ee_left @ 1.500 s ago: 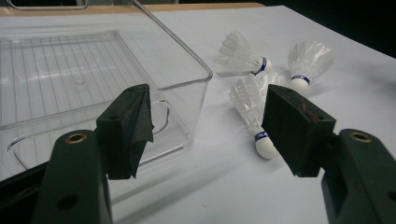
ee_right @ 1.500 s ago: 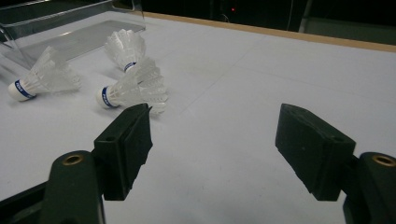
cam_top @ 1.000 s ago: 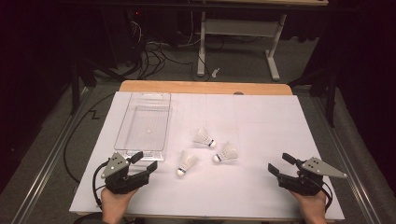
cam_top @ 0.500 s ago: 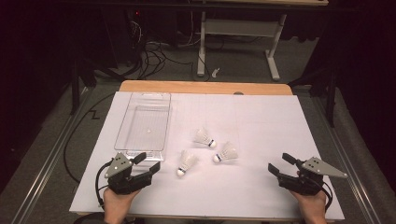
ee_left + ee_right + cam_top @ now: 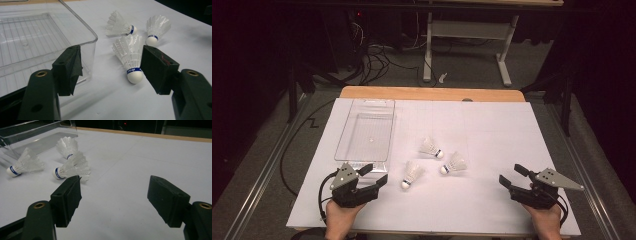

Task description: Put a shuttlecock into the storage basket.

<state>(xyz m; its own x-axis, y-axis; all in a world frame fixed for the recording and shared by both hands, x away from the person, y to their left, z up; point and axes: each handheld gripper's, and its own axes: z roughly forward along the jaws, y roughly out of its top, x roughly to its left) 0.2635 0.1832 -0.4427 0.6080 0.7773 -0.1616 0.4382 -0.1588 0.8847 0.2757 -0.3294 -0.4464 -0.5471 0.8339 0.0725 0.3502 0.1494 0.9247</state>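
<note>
Since a second ago the left gripper (image 5: 373, 176) has edged forward and to the right, toward the nearest shuttlecock (image 5: 411, 174); the right gripper (image 5: 513, 175) has stayed where it was. That reads as the start of a reach, likely to pick up a shuttlecock and drop it in the clear tray (image 5: 343, 139).

The left gripper's jaws are spread wide and hold nothing. In the left gripper view the tray's near corner (image 5: 93, 40) sits just ahead of its left jaw, and the nearest shuttlecock (image 5: 130, 58) lies just ahead of the gap, close to the right jaw, cork tip toward the gripper, not yet between the pads. The other two shuttlecocks (image 5: 119, 24) (image 5: 156, 27) lie farther ahead.

The right gripper (image 5: 113, 195) is also spread wide and empty, resting low over bare table, with all three shuttlecocks well off to its left.
</note>
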